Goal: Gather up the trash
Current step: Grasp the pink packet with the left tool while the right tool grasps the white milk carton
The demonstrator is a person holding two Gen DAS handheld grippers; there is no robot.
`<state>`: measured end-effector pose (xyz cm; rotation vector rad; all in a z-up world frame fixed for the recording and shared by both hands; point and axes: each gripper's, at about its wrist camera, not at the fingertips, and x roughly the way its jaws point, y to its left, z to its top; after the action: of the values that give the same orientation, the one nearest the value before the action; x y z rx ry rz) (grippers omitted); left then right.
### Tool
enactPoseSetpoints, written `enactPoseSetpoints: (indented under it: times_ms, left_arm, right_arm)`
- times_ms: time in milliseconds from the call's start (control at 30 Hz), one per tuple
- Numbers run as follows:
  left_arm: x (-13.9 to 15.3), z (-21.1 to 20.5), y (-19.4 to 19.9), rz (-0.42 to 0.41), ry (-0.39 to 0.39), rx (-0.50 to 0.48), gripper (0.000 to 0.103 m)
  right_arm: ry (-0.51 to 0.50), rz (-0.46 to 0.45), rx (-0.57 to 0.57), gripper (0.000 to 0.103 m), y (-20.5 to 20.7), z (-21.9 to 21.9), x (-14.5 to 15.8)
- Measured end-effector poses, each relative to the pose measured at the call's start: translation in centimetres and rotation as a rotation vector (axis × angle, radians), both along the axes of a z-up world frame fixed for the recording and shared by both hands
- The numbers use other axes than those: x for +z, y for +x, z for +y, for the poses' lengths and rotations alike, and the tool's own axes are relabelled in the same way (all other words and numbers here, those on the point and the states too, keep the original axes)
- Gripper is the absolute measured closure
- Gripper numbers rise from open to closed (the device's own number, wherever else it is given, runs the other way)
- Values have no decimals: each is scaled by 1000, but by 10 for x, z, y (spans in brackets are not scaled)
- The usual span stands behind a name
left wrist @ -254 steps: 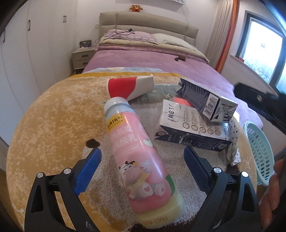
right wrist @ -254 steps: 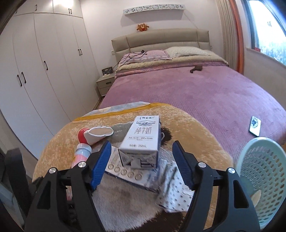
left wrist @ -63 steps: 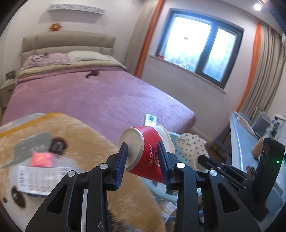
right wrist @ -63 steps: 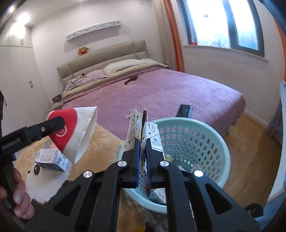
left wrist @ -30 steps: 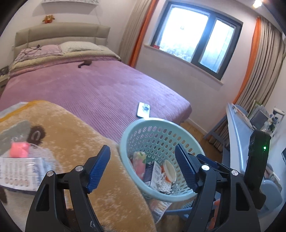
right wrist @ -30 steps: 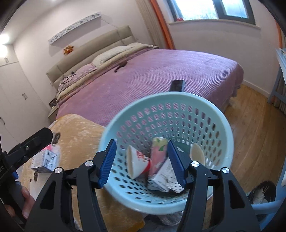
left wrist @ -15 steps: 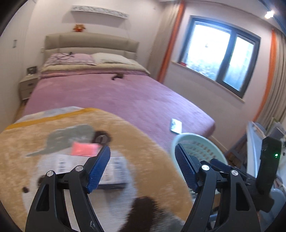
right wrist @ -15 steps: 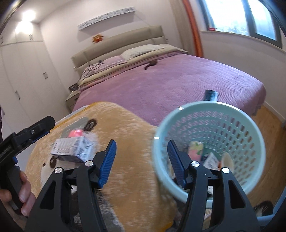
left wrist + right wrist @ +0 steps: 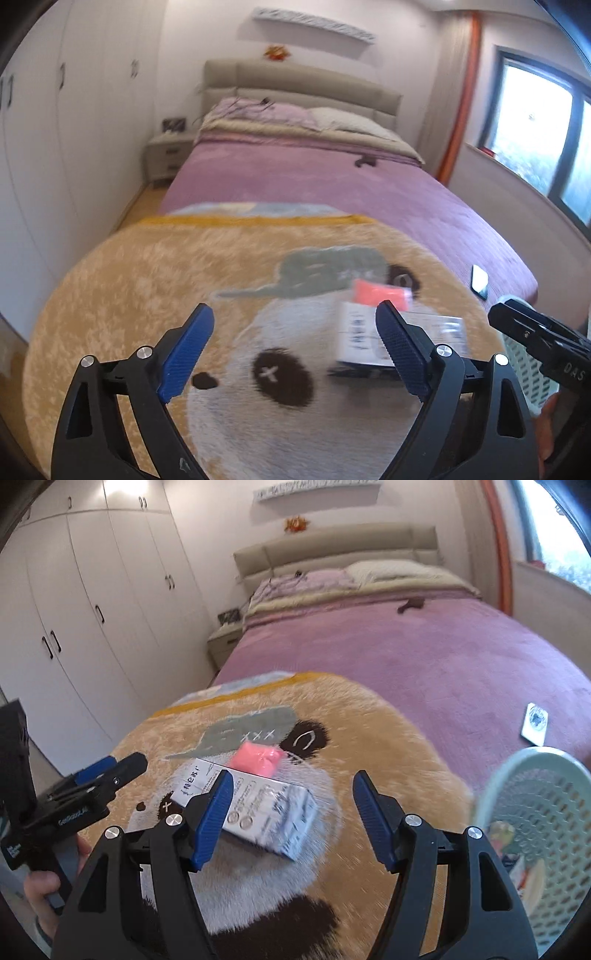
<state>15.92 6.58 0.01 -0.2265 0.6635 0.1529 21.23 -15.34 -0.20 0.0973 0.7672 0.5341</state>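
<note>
Now both tools, left tool [image 9: 291, 345] and right tool [image 9: 291, 816], are opening, nothing between them. Milk carton [image 9: 255, 808] lies on the rug [image 9: 388, 746]; probably light, crushable, best pinched across its flat sides.

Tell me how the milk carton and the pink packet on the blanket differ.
The milk carton is a long box printed in white, grey and dark; the pink packet is plain pink, soft and crumpled-looking. The carton is clearly the larger, the packet the smaller. The carton lies on its side nearer the right claw; the packet sits at its far edge. Both rest on the fuzzy cartoon blanket, neither is gripped, and neither is in the basket.
</note>
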Motion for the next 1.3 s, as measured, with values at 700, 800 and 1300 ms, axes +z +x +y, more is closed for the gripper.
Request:
enactPoseSetpoints:
  times_ms: [700,800,1300]
  left_arm:
    - [-31,54,-13,-30,-157,101,16]
    - [-31,55,-14,-33,-157,100,16]
    - [-28,16,-5,-6,-145,-84,17]
  right_arm:
    - [-125,88,325,25,-29,59,-34]
    - [-207,25,317,25,-33,80,-34]
    - [-293,-11,146,51,-79,24,-39]
